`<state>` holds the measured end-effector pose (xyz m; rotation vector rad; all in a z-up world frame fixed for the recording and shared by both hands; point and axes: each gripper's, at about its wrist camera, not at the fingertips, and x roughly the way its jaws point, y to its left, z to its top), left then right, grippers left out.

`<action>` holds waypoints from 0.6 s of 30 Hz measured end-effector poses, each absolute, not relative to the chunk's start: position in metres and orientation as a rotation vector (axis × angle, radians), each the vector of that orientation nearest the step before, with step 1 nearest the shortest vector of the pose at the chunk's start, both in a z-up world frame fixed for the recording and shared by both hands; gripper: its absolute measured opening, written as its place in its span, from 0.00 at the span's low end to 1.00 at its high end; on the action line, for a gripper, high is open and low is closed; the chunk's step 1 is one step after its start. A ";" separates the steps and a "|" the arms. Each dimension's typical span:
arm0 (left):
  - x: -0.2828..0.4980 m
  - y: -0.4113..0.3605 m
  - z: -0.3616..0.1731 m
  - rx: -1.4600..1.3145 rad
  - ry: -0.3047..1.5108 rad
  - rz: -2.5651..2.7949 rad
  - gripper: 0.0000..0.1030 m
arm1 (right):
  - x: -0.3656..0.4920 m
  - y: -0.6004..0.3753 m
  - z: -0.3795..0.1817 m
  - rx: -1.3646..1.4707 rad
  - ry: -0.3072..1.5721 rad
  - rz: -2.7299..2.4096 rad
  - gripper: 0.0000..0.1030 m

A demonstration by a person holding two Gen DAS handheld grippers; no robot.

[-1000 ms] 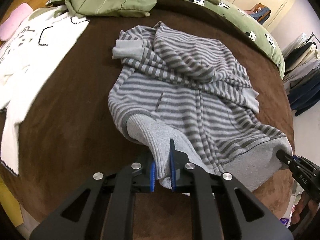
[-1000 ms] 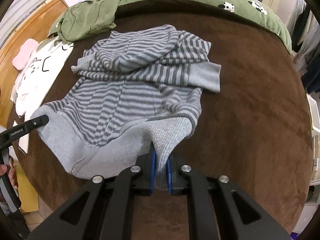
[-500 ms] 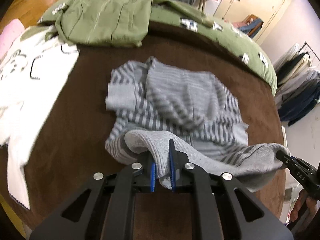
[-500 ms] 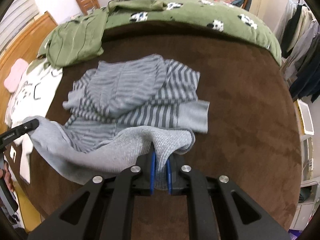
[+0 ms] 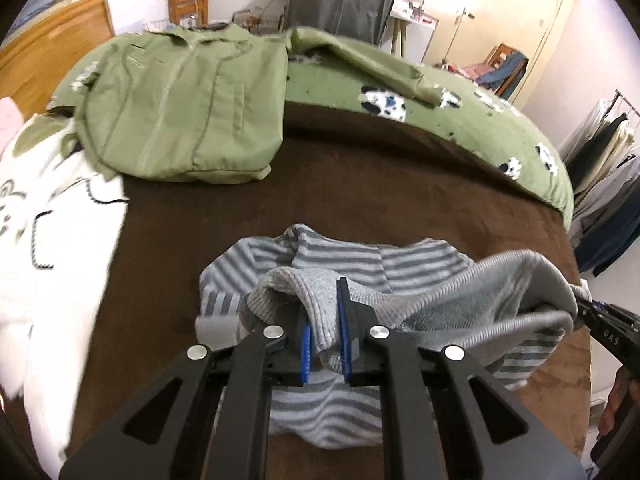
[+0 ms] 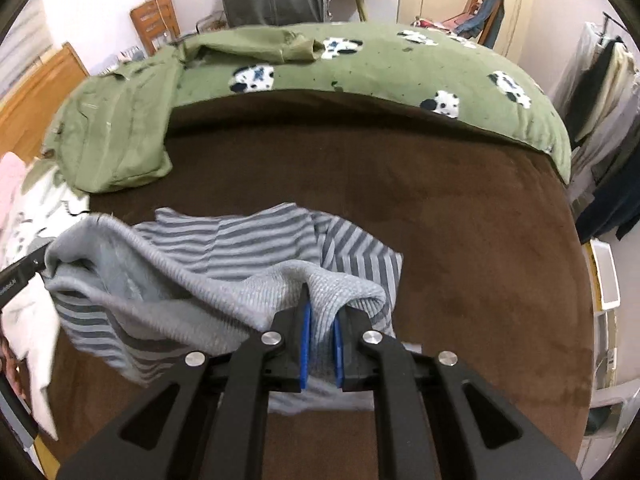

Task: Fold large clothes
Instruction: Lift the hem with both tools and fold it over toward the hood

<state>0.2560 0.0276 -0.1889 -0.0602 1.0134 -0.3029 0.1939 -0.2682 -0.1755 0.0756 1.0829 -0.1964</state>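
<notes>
Since a second ago, both hand-held grippers have carried the ribbed hem of the striped grey hoodie up and forward over its body, so the garment that lay spread out is now doubled on itself.

From the left wrist, the left hand-held gripper (image 5: 325, 340) is clamped on the ribbed hem (image 5: 316, 308), its blue pads (image 5: 306, 350) pinching a bunched fold of the knit. It points steeply down toward the brown bed cover (image 5: 360, 184). The striped grey hoodie (image 5: 340, 260) lies just beyond and beneath the fingers, with the hem lifted across it. At the right edge, the right hand-held gripper (image 5: 580, 304) grips the hem's other end, a hand (image 5: 616, 408) behind it. A green jacket (image 5: 184, 108) rests farther back, a white garment (image 5: 52, 248) to the left.

From the right wrist, the right hand-held gripper (image 6: 320, 348) is likewise closed tight on the hem (image 6: 336, 292), fabric filling the gap between its pads. It too tilts steeply down. The hem stretches leftward to the left hand-held gripper (image 6: 38, 260) at the frame's edge. The hoodie (image 6: 248, 240) sits on the brown bed cover (image 6: 460, 220), well short of the green panda-print quilt (image 6: 400, 68).
</notes>
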 end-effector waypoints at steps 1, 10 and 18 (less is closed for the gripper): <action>0.266 0.024 -0.197 -0.050 1.014 -0.300 0.13 | 0.205 -0.270 -0.183 0.069 1.093 -0.197 0.09; 0.344 -0.005 -0.290 0.057 1.132 -0.274 0.14 | 0.293 -0.287 -0.274 0.058 1.209 -0.213 0.09; 0.365 -0.015 -0.331 0.084 1.196 -0.242 0.22 | 0.307 -0.290 -0.311 0.063 1.249 -0.240 0.15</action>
